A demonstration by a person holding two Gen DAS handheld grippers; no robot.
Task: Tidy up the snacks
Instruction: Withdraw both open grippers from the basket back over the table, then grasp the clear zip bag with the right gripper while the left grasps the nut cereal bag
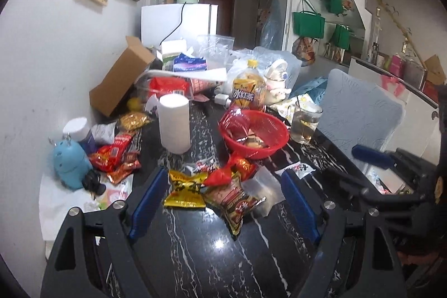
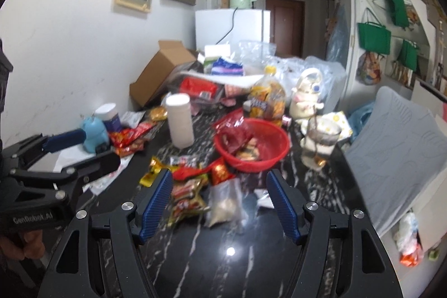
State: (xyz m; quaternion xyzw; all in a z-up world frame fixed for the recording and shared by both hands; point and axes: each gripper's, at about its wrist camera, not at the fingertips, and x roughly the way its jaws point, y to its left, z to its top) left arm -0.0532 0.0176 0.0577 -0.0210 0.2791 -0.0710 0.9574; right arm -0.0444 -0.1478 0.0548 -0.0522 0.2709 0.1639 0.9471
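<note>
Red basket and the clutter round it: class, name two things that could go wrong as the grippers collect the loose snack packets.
1. The glass mug of liquid stands right beside the red basket; a swing toward the basket might tip it.
2. The loose snack packets overlap between the open left gripper fingers, so closing may grab several or let one slip.

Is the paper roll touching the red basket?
Apart. The left wrist view shows a strip of bare black table between the paper roll and the red basket.
</note>
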